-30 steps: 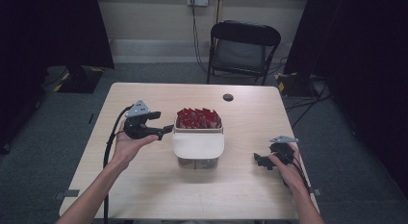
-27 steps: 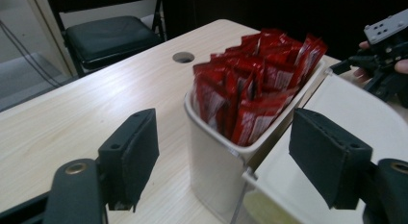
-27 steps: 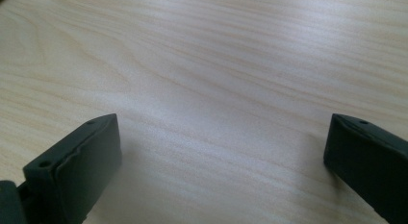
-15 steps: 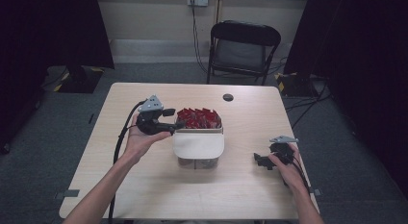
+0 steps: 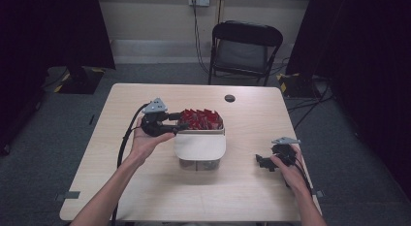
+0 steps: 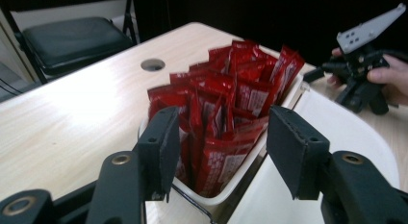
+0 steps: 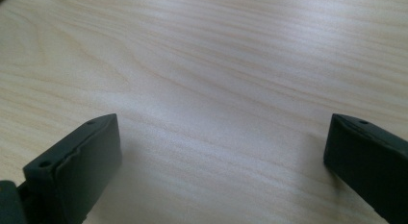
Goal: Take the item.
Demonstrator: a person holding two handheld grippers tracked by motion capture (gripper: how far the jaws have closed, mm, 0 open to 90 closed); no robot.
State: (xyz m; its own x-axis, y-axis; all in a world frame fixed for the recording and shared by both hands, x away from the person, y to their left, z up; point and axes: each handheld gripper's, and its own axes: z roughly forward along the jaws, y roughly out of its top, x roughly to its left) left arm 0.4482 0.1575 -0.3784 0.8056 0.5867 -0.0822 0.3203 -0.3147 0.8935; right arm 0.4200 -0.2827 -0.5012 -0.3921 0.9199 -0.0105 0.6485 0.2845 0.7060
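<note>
With the left gripper, jaws just closing yet pressing nothing, poised over the near end of the red sachets packed upright in the white tub mid-table, several may be pinched at once, while the right gripper rests wide open beyond

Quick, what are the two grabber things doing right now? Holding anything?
Left hand-held gripper: open, jaws have just been closing around the red packets, not gripping yet.
Right hand-held gripper: open, holding nothing, over the table.

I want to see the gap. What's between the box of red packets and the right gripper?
Just bare table, seen in the high view, between the box and right gripper.
</note>
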